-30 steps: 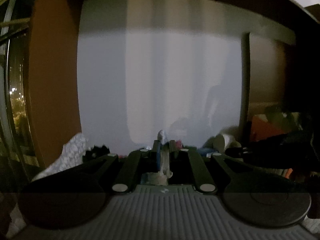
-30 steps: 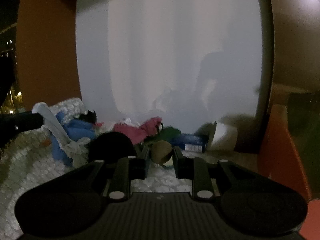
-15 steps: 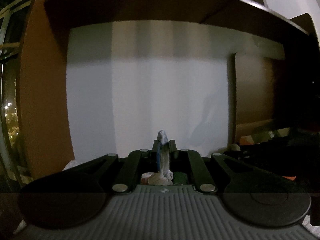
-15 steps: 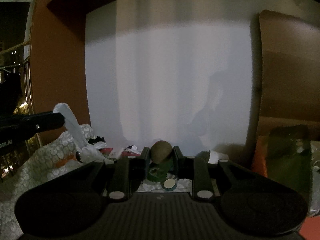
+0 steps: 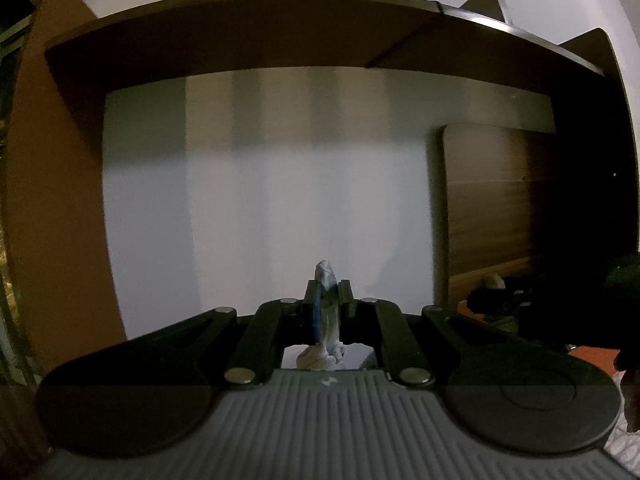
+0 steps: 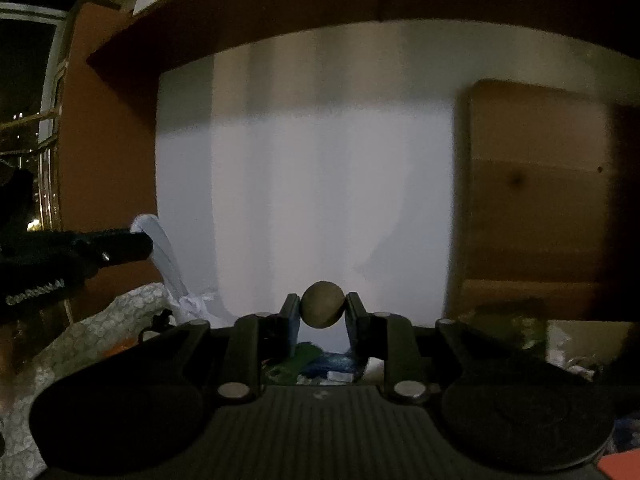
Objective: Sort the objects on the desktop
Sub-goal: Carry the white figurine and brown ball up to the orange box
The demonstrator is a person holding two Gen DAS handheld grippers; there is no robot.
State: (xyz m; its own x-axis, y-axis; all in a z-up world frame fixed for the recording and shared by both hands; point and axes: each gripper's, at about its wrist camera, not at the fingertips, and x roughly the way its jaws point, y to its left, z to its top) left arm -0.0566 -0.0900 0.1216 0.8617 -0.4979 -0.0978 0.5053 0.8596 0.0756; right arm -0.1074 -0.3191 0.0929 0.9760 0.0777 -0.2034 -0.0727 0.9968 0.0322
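Observation:
My left gripper [image 5: 327, 294] is shut on a twisted white cloth [image 5: 327, 312] that hangs down between its fingers, held high in front of the white wall. The same cloth [image 6: 166, 252] shows at the left of the right wrist view, hanging from the left gripper's fingers [image 6: 120, 246]. My right gripper [image 6: 322, 310] is shut on a small brown ball [image 6: 322, 309], lifted above the desk. Green and blue items [image 6: 320, 362] lie below it.
A dark wooden shelf [image 5: 280, 32] runs overhead. A wooden panel [image 5: 492, 208] stands at the right, with dark clutter [image 5: 504, 300] at its foot. A white patterned cloth [image 6: 80, 344] covers the desk's left part. A dark window [image 6: 28, 100] is at far left.
Both grippers have risen and tilted upward with their objects; the desk clutter has dropped out of view and the overhead shelf has come into view.

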